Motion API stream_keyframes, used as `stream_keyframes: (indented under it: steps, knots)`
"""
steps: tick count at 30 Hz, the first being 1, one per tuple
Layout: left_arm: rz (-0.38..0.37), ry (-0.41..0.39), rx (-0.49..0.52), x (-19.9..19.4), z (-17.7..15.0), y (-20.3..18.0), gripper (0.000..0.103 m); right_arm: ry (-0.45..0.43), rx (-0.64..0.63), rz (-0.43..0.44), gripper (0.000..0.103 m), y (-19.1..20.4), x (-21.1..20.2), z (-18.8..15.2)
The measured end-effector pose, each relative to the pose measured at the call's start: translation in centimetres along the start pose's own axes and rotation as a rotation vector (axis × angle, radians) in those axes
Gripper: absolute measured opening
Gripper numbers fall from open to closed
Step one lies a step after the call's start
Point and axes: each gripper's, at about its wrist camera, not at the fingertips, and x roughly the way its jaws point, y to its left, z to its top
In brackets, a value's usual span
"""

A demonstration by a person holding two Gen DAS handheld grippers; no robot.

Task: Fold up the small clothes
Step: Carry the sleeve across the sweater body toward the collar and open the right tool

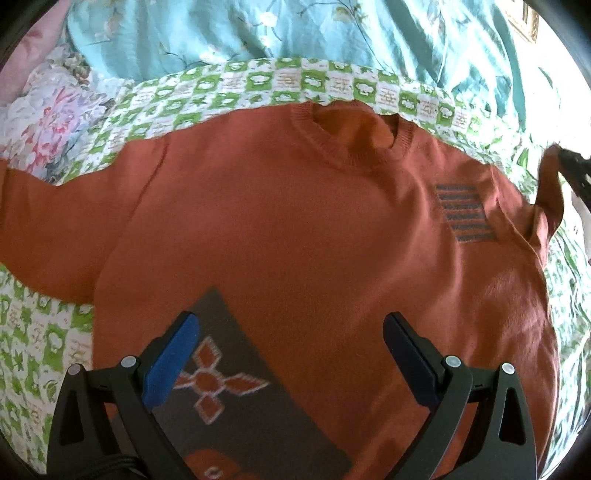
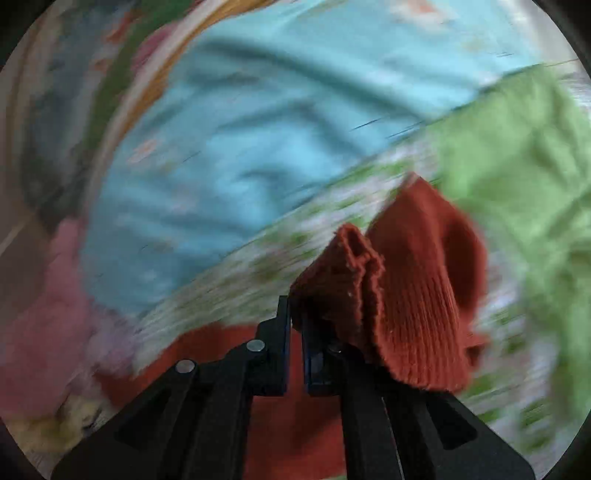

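Observation:
A small rust-orange knit sweater (image 1: 295, 221) lies front-up on a green-and-white patterned sheet (image 1: 258, 85), collar away from me, with a grey striped patch on its chest and a grey panel near the hem. My left gripper (image 1: 291, 332) is open and empty just above the lower body of the sweater. My right gripper (image 2: 295, 314) is shut on the ribbed cuff of the sweater's sleeve (image 2: 406, 295) and holds it lifted; it shows at the right edge of the left wrist view (image 1: 574, 170). The right wrist view is blurred by motion.
A turquoise floral blanket (image 1: 258, 29) lies bunched beyond the sheet. A pink floral cloth (image 1: 48, 110) sits at the far left. A light green cloth (image 2: 517, 166) lies to the right of the lifted sleeve.

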Motion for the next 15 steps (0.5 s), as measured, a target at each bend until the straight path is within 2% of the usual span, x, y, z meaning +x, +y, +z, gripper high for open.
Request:
stream_keyframes:
  steps: [5, 10, 15]
  knots:
    - [-0.029, -0.015, -0.033, -1.5, -0.9, 2.5, 0.100, 0.201, -0.043, 0.189, 0.006, 8.8, 7.0, -6.2]
    - [-0.057, -0.011, -0.065, -2.0, -1.9, 5.1, 0.100, 0.386, -0.092, 0.301, 0.006, 16.2, 13.6, -12.5]
    - [-0.077, -0.016, -0.090, -2.4, -2.6, 7.0, 0.100, 0.533, -0.110, 0.371, 0.006, 20.9, 18.5, -17.8]
